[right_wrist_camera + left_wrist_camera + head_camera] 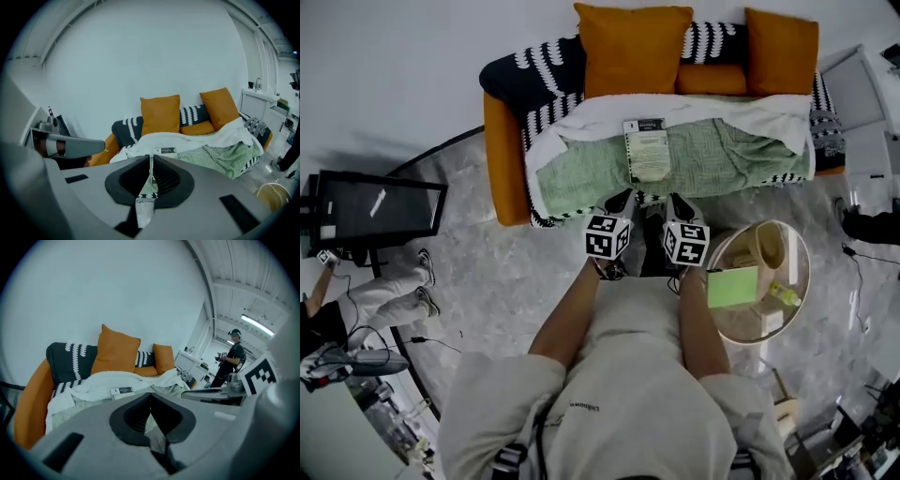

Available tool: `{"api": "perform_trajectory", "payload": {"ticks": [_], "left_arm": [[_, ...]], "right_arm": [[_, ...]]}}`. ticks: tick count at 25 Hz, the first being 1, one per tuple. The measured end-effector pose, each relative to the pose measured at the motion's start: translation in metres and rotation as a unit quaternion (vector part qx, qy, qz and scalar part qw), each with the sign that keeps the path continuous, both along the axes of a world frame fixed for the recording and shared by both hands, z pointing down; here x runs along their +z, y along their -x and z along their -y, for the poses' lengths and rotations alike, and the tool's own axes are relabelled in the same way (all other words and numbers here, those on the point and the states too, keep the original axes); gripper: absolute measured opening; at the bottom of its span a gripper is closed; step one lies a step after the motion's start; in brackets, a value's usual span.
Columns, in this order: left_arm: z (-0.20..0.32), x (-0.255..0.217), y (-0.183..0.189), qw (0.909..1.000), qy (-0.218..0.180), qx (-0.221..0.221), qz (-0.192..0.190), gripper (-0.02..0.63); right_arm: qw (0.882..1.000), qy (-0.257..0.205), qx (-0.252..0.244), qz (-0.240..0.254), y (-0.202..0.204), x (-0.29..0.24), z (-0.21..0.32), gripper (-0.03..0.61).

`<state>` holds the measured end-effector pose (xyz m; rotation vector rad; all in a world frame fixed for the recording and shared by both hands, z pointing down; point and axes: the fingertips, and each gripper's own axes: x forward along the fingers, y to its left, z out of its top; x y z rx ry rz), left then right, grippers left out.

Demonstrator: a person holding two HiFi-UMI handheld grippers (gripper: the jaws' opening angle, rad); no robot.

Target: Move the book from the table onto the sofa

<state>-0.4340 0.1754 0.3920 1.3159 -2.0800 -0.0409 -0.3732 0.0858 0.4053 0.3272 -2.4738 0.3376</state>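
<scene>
**Head view.** Nearest the camera is the person's torso, with both forearms reaching forward toward the sofa. The left gripper and the right gripper sit side by side just in front of the seat edge, each with its marker cube facing up. The book lies flat on the seat. It rests on the green blanket, and its far end reaches the white throw. It is apart from both grippers. Two orange cushions stand against the backrest. A round table stands at the person's right and carries a green pad. A dark screen stands well apart at the left.

**Left gripper view.** The left gripper has its jaws closed together, tips meeting in a single line, with nothing between them. The book is seen beyond the jaws on the sofa, clear of them. The right gripper's cube shows at the right edge. A second person stands far back in the room.

**Right gripper view.** The right gripper has its jaws drawn almost together. Only a thin slit remains between them, and they hold nothing. The book lies on the seat beyond the jaw tips, not touched. The left gripper shows at the left. The table rim shows at lower right.
</scene>
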Motion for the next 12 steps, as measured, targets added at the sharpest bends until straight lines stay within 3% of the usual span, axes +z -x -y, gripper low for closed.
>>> {"api": "perform_trajectory", "payload": {"ticks": [6,8,12], "left_arm": [[-0.015,-0.011,-0.002,0.9999,-0.001,-0.01,0.011,0.011],[-0.02,-0.016,-0.003,0.9996,-0.011,-0.023,0.01,0.011],[-0.026,-0.015,-0.008,0.9995,-0.009,-0.028,0.013,0.011]], "right_arm": [[0.998,0.032,0.016,0.053,-0.008,-0.021,-0.011,0.008],[0.997,0.046,0.019,0.055,-0.015,-0.021,-0.013,0.008],[0.999,0.031,0.008,0.036,-0.023,-0.017,-0.013,0.008]]}}
